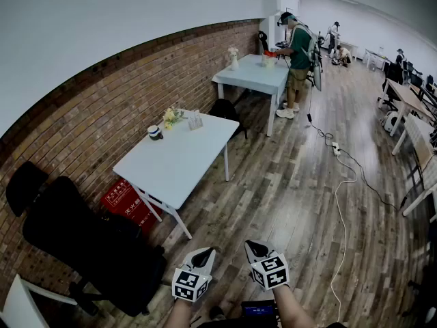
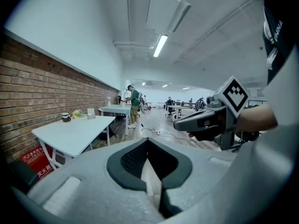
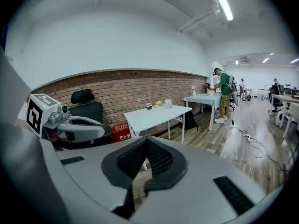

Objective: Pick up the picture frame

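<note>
The picture frame, small and pale, stands at the far end of a white table against the brick wall. It also shows in the left gripper view as the frame and in the right gripper view as the frame. Both grippers hover low over the wooden floor, well short of the table. My left gripper is shut with nothing in it, its pads together. My right gripper is likewise shut and empty, pads meeting.
A mug and yellow flowers sit beside the frame. A black office chair and a red box stand left of the table. Farther off are a second table and a person. A white cable runs across the floor.
</note>
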`<state>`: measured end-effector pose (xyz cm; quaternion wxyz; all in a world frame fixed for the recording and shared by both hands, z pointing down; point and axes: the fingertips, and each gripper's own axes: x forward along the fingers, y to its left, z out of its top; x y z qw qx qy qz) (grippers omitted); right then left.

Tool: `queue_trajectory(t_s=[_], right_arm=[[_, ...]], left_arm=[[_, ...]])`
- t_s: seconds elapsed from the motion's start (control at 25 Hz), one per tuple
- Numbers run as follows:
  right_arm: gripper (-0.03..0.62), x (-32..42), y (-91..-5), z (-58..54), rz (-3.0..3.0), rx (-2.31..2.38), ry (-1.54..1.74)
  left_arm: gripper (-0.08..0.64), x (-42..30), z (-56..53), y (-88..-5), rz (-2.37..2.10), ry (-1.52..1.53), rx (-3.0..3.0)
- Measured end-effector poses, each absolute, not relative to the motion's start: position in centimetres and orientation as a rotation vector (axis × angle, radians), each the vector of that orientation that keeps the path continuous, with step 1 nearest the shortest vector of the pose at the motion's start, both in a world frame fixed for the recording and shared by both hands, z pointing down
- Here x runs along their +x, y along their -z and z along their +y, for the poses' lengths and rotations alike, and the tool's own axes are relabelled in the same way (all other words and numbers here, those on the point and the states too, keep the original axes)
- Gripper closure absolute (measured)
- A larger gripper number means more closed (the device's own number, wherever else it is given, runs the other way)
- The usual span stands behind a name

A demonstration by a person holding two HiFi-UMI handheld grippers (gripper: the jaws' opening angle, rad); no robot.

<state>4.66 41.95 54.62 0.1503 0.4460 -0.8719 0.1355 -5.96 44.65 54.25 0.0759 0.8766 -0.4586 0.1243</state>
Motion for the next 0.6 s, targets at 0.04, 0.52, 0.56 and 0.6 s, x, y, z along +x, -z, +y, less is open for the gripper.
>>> queue_trajectory(t_s=[0.04,0.52,0.56,0.6], right_arm=[[0.584,4.5,-54.47,41.93,-2.505,1.279,-0.386],[0.584,3.87,-54.13,42.01,-2.526,1.271,-0.393],[0.584,3.84,-54.06,41.96,-2.534,1.272,-0.41],[0.584,3.83,-54.03,41.95,-2.54,1.271,-0.422]], left_arm=[[0.548,-6.01,44.58,-54.11,-1.378,-0.373,2.633],[0.548,-6.82,44.29,-53.58,-1.428,-0.353,2.63],[0.548,-6.88,44.26,-53.54,-1.429,-0.351,2.628],[0.548,-6.9,44.25,-53.55,-1.428,-0.35,2.626]])
